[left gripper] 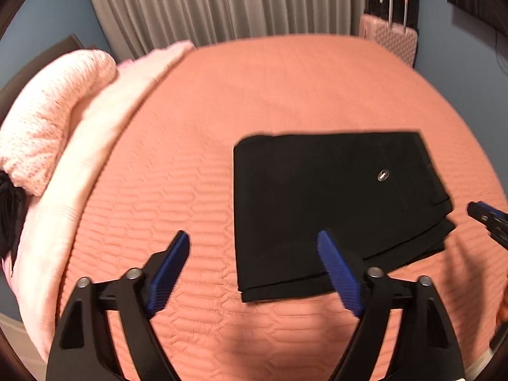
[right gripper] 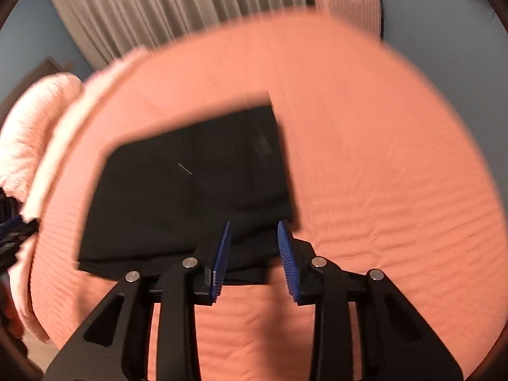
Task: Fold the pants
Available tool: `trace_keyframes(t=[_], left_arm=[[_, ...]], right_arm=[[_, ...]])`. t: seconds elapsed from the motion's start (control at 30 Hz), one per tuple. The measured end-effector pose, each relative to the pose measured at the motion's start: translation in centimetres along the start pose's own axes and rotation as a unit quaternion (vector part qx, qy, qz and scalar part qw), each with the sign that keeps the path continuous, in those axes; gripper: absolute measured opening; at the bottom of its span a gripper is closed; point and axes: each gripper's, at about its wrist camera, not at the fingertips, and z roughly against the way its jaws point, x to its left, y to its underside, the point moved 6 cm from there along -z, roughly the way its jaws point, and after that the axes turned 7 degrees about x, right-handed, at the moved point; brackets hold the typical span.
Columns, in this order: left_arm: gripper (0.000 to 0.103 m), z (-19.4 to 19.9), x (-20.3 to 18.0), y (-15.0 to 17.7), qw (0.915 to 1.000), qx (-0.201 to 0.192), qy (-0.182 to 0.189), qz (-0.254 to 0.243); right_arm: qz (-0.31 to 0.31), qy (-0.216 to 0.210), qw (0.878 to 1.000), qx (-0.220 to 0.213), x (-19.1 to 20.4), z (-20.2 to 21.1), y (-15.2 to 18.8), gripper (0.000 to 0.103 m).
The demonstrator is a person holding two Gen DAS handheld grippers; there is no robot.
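Black fabric pants (left gripper: 333, 203) folded into a neat rectangle on the quilted coral bed (left gripper: 254, 95).
We hold both hand-held grippers, left (left gripper: 254, 238) and right (right gripper: 254, 225), open and empty; folding looks done.

Black pants (left gripper: 330, 209) lie folded into a flat rectangle on orange quilted bedspread (left gripper: 260, 95), w/ metal button (left gripper: 383, 175) up.

Folded black pants (left gripper: 330, 209) lie flat on the orange quilted bed (left gripper: 254, 89); the left hand-held gripper (left gripper: 254, 238) hovers wide apart, empty.
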Motion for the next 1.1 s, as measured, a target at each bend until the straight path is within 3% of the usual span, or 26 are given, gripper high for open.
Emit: trace_keyframes(t=[0.03,0.07,0.1,0.27,0.63,0.77,0.83,0.93,1.0,1.03,1.1], left_arm=[[0.086,1.2,-0.3,-0.2,0.9999,-0.011,0.003,0.001],[0.086,2.5,-0.7,-0.4,0.9997,-0.022,0.002,0.002],[0.086,3.2,-1.2,-0.5,0.9996,-0.028,0.0,0.001],[0.086,7.3,-2.7,-0.5,0.9985,-0.054,-0.01,-0.004],[0.086,12.0,-3.3,2.0,0.9979,-0.062,0.014,0.002],[0.087,12.2,-2.5,3.0,0.9979,-0.065,0.0,-0.002],[0.087,10.2,-1.5,4.1,0.999,-0.044,-0.004,0.007],[0.087,5.8,-0.1,5.8,0.9997,0.008,-0.012,0.021],[0.087,2.9,0.1,7.0,0.9986,0.045,-0.003,0.028],[0.087,1.3,-0.3,7.5,0.9975,0.06,0.022,0.029],[0.087,-1.2,-1.3,8.2,0.9956,0.084,0.032,0.028]], right_arm=[[0.012,-0.001,0.999,-0.03,1.2,3.0,0.0,0.06],[0.017,0.0,0.998,-0.056,2.1,5.0,-0.3,0.085],[0.025,0.003,0.996,-0.089,2.9,7.5,-0.1,0.098],[0.052,0.029,0.985,-0.159,5.3,14.2,0.0,0.098],[0.028,0.03,0.988,-0.149,8.5,14.8,-1.3,0.098],[0.049,0.041,0.987,-0.147,9.8,14.0,-0.8,0.098],[0.062,0.045,0.989,-0.125,8.9,11.8,0.0,0.098],[0.055,0.038,0.997,-0.048,6.0,6.5,1.3,0.097],[0.034,0.025,0.999,0.003,3.8,3.2,1.8,0.063],[0.011,0.009,0.999,0.029,2.6,1.5,1.9,0.058],[-0.016,-0.006,0.998,0.054,0.8,-1.2,1.5,0.054]])
